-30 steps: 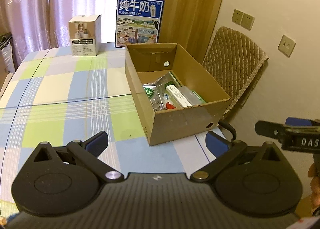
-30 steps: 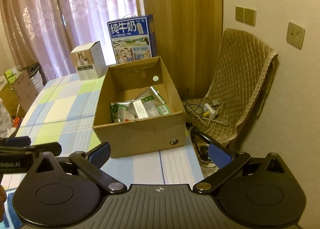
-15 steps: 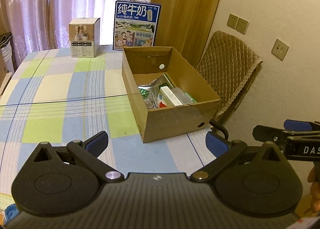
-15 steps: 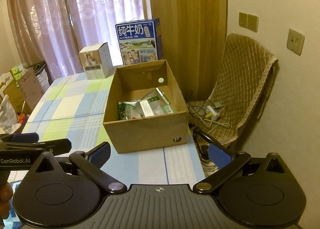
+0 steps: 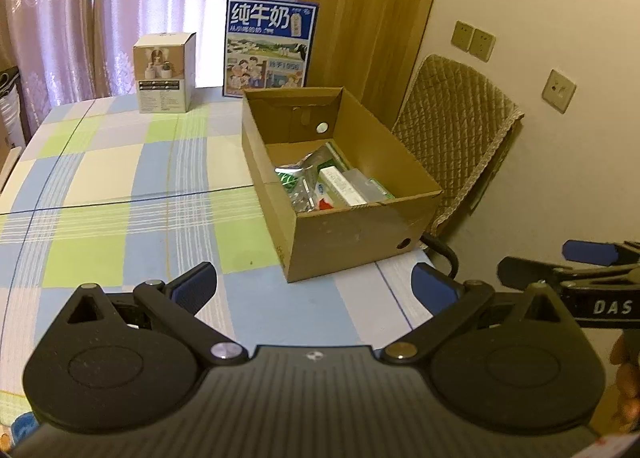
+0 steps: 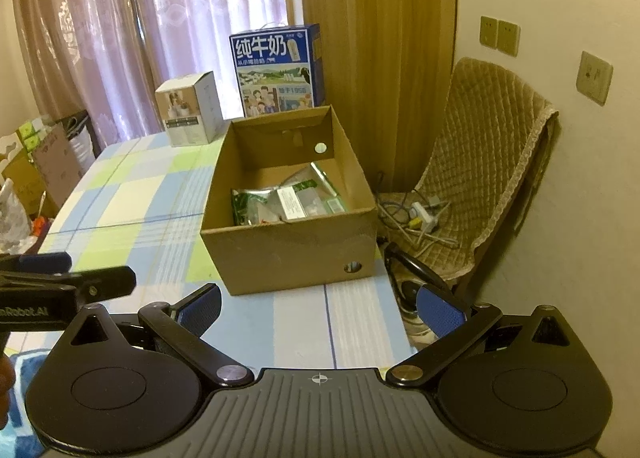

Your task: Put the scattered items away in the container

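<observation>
With the packets (image 5: 320,182) already lying inside the cardboard box (image 5: 352,232) on the tabletop (image 5: 120,178), the left gripper (image 5: 314,282) and right gripper (image 6: 320,300) hang back, fingers spread wide and empty, seemingly finished.

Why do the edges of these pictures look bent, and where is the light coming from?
Left wrist view: the fisheye lens bows the tablecloth lines and darkens the corners; daylight glows through the curtains. Right wrist view: same bending, the curtains bright, the cardboard box front in shade.
</observation>
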The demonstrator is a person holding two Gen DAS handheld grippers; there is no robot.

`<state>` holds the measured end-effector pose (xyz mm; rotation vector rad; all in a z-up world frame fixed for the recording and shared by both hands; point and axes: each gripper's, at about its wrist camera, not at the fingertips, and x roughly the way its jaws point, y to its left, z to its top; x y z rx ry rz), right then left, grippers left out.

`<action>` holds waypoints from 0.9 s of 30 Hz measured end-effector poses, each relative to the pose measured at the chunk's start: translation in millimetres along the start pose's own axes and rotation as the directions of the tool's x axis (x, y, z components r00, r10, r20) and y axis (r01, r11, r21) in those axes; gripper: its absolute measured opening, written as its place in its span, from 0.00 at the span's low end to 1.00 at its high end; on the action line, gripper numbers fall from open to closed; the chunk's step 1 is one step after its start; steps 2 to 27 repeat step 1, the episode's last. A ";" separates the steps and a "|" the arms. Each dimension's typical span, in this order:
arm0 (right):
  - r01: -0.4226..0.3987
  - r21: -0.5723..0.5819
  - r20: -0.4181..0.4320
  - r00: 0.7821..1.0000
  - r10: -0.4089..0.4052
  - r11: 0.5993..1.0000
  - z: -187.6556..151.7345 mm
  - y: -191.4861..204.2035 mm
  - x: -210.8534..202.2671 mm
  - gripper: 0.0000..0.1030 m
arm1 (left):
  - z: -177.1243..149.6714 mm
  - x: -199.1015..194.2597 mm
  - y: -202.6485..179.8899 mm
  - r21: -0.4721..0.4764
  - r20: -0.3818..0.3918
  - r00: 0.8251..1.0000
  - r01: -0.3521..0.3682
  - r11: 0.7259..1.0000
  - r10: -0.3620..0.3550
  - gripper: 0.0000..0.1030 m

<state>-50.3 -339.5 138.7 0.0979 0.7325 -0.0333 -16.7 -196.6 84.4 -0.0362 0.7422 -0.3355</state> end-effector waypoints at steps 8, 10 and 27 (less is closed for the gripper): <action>0.001 -0.001 -0.002 1.000 -0.001 1.000 -0.8 0.2 0.9 0.98 | 0.0 -0.4 0.2 0.001 0.004 1.000 0.000 1.000 0.000 0.99; 0.001 -0.001 -0.002 1.000 -0.001 1.000 -0.8 0.2 0.9 0.98 | 0.0 -0.4 0.2 0.001 0.004 1.000 0.000 1.000 0.000 0.99; 0.001 -0.001 -0.002 1.000 -0.001 1.000 -0.8 0.2 0.9 0.98 | 0.0 -0.4 0.2 0.001 0.004 1.000 0.000 1.000 0.000 0.99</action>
